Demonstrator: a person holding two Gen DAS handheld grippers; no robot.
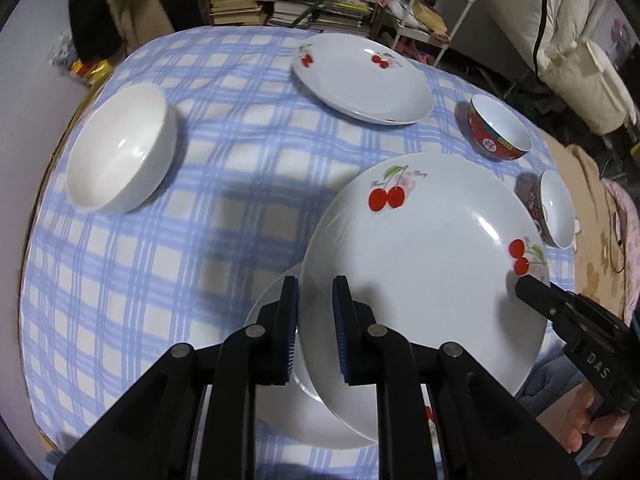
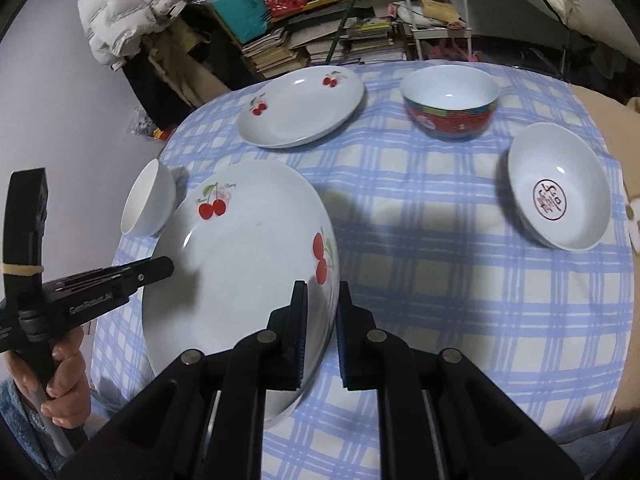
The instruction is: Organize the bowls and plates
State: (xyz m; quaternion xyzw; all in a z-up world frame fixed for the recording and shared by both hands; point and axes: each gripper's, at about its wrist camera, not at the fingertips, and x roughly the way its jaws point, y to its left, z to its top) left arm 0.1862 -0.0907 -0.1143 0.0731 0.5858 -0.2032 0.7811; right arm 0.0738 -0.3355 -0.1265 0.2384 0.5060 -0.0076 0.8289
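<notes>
**Cherry plate held at both rims above the bench**

The bench (image 2: 440,280), covered by a blue-and-white checked cloth, carries all the crockery. Largest on it is the cherry plate (image 1: 420,280), lifted and tilted over the near edge. The left gripper (image 1: 316,328) has its jaws nearly closed, pinching the plate's left rim, and the right gripper (image 2: 322,332) has its jaws likewise nearly closed on the plate's right rim, so the plate hangs between the two. Directly under it, in the left wrist view, lies a second plate (image 1: 280,412) flat on the cloth, mostly hidden by the held one. A third cherry plate (image 1: 360,80) rests at the far side of the bench, well apart from the others.

Next in size, a plain white bowl (image 1: 120,148) stands upright at the left side. A red patterned bowl (image 2: 450,102) sits at the far right, near the far plate. A white bowl with a red seal mark inside (image 2: 560,192) sits near the right edge, appearing tipped toward the camera.

A hand (image 2: 60,376) grips the left gripper's handle.
</notes>
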